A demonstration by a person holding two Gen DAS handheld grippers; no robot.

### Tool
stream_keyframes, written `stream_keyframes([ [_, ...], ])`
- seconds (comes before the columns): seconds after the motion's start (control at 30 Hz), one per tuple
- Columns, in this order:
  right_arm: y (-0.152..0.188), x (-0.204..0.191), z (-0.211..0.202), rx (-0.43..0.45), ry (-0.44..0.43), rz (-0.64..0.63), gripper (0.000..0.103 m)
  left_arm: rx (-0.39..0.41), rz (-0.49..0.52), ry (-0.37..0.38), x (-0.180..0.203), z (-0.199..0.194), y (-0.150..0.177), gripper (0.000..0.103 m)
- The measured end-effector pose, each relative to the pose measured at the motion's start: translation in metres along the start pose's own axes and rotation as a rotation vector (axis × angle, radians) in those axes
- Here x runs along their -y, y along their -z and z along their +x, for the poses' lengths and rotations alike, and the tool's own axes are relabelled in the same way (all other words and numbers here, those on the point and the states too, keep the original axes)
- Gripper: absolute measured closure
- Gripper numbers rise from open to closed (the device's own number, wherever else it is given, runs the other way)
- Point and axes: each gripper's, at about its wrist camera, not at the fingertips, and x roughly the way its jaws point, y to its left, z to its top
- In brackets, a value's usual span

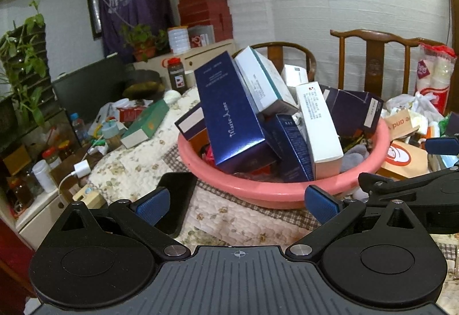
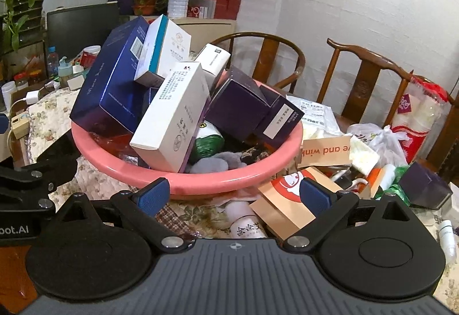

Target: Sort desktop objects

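Observation:
A pink basin stands on the quilted table, piled with boxes: a tall dark blue box, a white box with print, a white and teal box, and purple boxes. My left gripper is open and empty, just short of the basin's near rim. My right gripper is open and empty, at the basin's near right rim, above a kraft paper bag and a pink bottle.
A black phone lies left of the basin. A green box, bottles, jars and a charger crowd the left. Plastic bags, a purple box and a small white bottle lie at right. Two wooden chairs stand behind.

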Motion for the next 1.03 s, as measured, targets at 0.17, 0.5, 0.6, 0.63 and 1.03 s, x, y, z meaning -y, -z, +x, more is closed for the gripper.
stream_keyframes([
  [0.17, 0.0002, 0.0027, 0.0006, 0.003, 0.007, 0.008, 0.005, -0.001, -0.001, 0.003, 0.0018, 0.002, -0.0018, 0.0],
  [0.5, 0.0017, 0.0037, 0.0025, 0.004, 0.013, 0.007, 0.005, -0.01, -0.021, -0.038, 0.0033, 0.0068, -0.0016, 0.0],
  [0.6, 0.0027, 0.0018, 0.0034, 0.009, 0.014, -0.01, 0.005, -0.001, -0.002, -0.072, 0.0057, 0.0068, -0.0013, 0.0],
  [0.63, 0.0029, 0.0007, 0.0038, 0.009, 0.018, -0.015, 0.005, -0.005, -0.004, -0.071, 0.0057, 0.0071, -0.0012, 0.0],
  [1.03, 0.0036, -0.0038, 0.0032, 0.015, 0.031, -0.04, 0.005, 0.015, -0.024, -0.056, 0.0018, 0.0073, -0.0005, 0.0],
])
